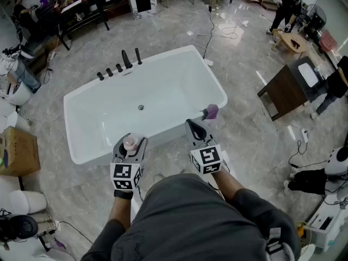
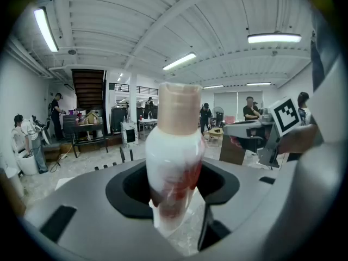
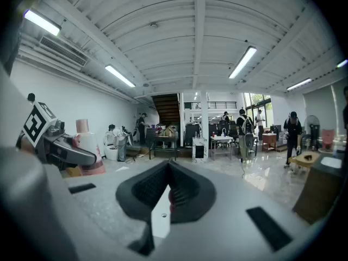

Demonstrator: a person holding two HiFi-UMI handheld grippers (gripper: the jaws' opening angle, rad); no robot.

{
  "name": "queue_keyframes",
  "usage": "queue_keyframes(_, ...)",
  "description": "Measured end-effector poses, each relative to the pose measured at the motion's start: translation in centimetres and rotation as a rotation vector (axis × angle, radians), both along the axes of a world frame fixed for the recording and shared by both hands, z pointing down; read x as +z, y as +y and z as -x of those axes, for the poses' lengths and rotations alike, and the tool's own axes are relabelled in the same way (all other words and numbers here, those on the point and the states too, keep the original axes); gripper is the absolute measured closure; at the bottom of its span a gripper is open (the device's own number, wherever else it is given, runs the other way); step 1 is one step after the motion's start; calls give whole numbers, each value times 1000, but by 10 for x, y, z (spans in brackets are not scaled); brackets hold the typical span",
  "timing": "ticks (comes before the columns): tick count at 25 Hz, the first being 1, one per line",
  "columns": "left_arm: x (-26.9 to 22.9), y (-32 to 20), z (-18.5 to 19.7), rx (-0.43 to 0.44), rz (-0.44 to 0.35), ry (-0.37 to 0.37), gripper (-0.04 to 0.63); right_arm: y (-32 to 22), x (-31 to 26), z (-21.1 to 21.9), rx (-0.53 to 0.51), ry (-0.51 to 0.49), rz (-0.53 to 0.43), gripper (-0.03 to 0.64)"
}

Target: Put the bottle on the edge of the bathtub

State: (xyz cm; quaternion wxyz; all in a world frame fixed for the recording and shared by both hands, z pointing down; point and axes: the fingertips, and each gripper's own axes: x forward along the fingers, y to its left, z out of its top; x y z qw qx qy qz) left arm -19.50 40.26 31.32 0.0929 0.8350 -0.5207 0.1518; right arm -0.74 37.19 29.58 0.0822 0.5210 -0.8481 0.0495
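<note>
A white bottle with a pink cap (image 1: 129,143) stands upright between the jaws of my left gripper (image 1: 130,147), which is shut on it. It hangs just in front of the near rim of the white bathtub (image 1: 163,130). In the left gripper view the bottle (image 2: 174,156) fills the middle, with its body pinched low down. My right gripper (image 1: 196,129) is shut with nothing in it, its tip close to the tub's near rim. In the right gripper view its jaws (image 3: 166,197) meet. A small purple bottle (image 1: 210,112) stands on the rim by the right gripper.
Black taps (image 1: 119,67) line the tub's far rim. A brown cabinet (image 1: 285,91) stands at the right and a cardboard box (image 1: 19,151) at the left. Cables lie on the marble floor (image 1: 255,140), and people work at the back of the room.
</note>
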Motion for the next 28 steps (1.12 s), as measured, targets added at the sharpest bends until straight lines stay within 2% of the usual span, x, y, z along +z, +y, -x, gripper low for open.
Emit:
queue_keyframes(7, 7, -4, -9, -12, 6, -3, 371, -5, 9, -10, -8, -2, 6, 617)
queue_keyframes(12, 7, -8, -16, -24, 17, -3, 371, -8, 7, -21, -23, -65, 16, 615)
queue_keyframes(18, 14, -10, -29, -62, 40, 3, 371, -3, 33, -46, -30, -45, 74, 615)
queue_keyframes(23, 19, -16, -39, -99, 49, 39, 371, -7, 57, -62, -48, -32, 120, 615)
queue_keyframes(28, 26, -35, -47, -105, 64, 33, 371, -20, 71, -67, -67, -27, 151, 615)
